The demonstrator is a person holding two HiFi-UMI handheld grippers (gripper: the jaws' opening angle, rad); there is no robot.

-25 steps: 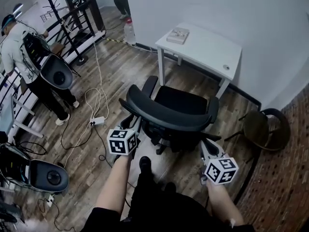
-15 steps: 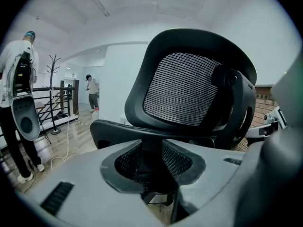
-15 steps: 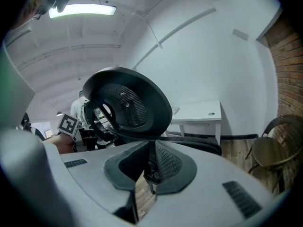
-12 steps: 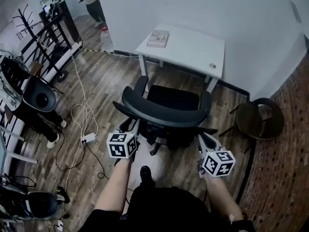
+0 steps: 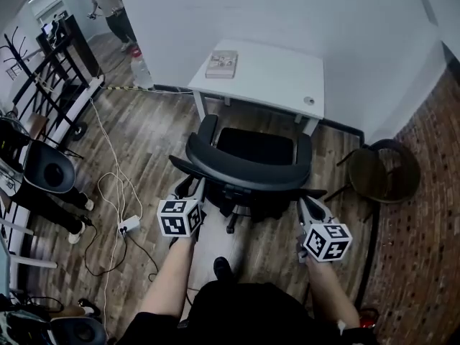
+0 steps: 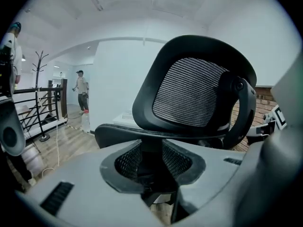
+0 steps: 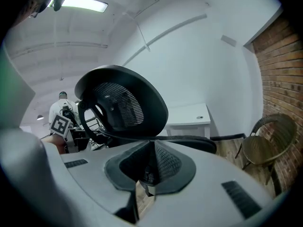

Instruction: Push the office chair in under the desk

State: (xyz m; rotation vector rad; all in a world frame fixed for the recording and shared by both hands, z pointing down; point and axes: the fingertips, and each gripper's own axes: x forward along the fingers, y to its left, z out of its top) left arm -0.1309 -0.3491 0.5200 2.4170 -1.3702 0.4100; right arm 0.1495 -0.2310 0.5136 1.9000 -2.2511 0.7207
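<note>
The black office chair (image 5: pixel 251 165) stands facing the white desk (image 5: pixel 277 77), its seat front near the desk's edge. My left gripper (image 5: pixel 195 187) is at the left end of the backrest's rim, my right gripper (image 5: pixel 302 203) at the right end. In the left gripper view the left gripper (image 6: pixel 152 148) has its jaws round a black post of the chair (image 6: pixel 199 93). In the right gripper view the right gripper (image 7: pixel 151 148) is closing, its pads pinching the thin rim under the mesh back (image 7: pixel 123 103).
A book (image 5: pixel 221 64) lies on the desk. A round brown chair (image 5: pixel 381 172) stands right, by the brick wall (image 5: pixel 431 228). Cables and a power strip (image 5: pixel 129 226) lie on the wood floor at left, near black equipment (image 5: pixel 47 172). A person (image 5: pixel 108 2) stands far back.
The chair and both grippers have come forward toward the desk, so the seat is now close to its edge. The person and equipment at left have slid out toward the frame's edge.
</note>
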